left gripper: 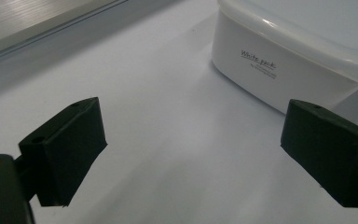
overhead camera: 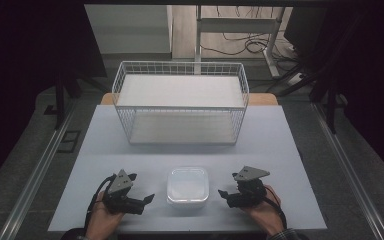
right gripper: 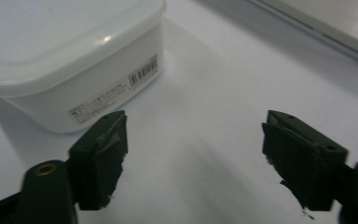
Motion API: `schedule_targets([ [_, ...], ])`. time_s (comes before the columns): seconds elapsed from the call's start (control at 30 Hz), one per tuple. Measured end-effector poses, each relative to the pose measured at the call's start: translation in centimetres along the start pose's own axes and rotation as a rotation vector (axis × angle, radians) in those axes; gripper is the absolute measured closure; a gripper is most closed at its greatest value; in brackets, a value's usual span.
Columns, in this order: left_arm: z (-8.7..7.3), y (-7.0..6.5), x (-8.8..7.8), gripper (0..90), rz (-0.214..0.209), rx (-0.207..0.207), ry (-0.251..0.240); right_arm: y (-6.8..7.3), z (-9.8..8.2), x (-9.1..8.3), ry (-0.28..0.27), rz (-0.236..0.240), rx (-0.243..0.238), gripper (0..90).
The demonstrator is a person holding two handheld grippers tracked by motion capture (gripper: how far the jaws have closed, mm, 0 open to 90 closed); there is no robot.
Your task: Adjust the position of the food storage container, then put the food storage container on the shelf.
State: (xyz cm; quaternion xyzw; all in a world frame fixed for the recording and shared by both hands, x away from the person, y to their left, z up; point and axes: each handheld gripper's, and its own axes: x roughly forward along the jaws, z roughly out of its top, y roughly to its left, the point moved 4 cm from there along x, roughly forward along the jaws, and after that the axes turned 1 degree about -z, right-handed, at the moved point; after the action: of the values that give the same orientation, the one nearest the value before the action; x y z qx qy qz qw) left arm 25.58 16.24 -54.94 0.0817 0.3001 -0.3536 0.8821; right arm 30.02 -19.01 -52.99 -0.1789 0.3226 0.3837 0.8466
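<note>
White lidded box [overhead camera: 187, 185] sat on the bench [overhead camera: 105, 135], near its front edge, midway between the two hands; lid on, sides upright. Left tongs [overhead camera: 151, 198] lay low at the box's left, tips aimed at its side, near but apart; in the left gripper view, seen parted wide [left gripper: 193, 154], nothing between, box wall [left gripper: 279, 70] ahead and to the right with small print on it. Right tongs [overhead camera: 221, 192] lay at the box's right, tips pointed toward it, just short of touching, as far as the high view allowed; in the right gripper view, released and spread [right gripper: 193, 158], bare bench between the jaws, box [right gripper: 74, 51] off to the left ahead with a barcode label on its side. Left hand [overhead camera: 102, 220] and right hand [overhead camera: 265, 212] rested at the front edge, cables trailing back. Wire basket [overhead camera: 180, 102] stood at the far side, well apart from the box, holding a white shelf up top and another below. Beyond it, floor and desk legs in dimness.
</note>
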Motion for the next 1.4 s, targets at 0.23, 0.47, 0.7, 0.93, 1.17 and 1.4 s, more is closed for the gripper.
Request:
schedule_targets([
  [0.23,0.1,0.5,-0.4,3.8,-0.003,-0.071,-0.019,-0.1,0.1,0.1,-0.027,0.013,0.029,10.3],
  [0.47,0.6,-0.2,-0.4,3.9,-0.032,-0.047,-0.028,0.0,0.5,-0.2,-0.057,0.025,0.033,8.0],
  [0.7,1.3,-0.7,-0.5,2.6,-0.075,-0.062,-0.046,0.2,1.2,-0.5,-0.084,0.032,0.043,6.2],
  [0.93,2.6,-1.5,0.0,3.1,-0.129,-0.049,-0.065,0.7,2.3,-0.7,-0.098,0.029,0.044,1.0],
  [1.17,3.6,-2.2,0.8,4.4,-0.142,-0.015,-0.052,2.2,3.6,-0.7,-0.114,0.033,0.009,0.0],
  [1.4,4.5,-2.4,1.9,4.7,-0.199,-0.034,-0.069,3.2,4.2,-0.2,-0.103,0.08,0.003,6.4],
])
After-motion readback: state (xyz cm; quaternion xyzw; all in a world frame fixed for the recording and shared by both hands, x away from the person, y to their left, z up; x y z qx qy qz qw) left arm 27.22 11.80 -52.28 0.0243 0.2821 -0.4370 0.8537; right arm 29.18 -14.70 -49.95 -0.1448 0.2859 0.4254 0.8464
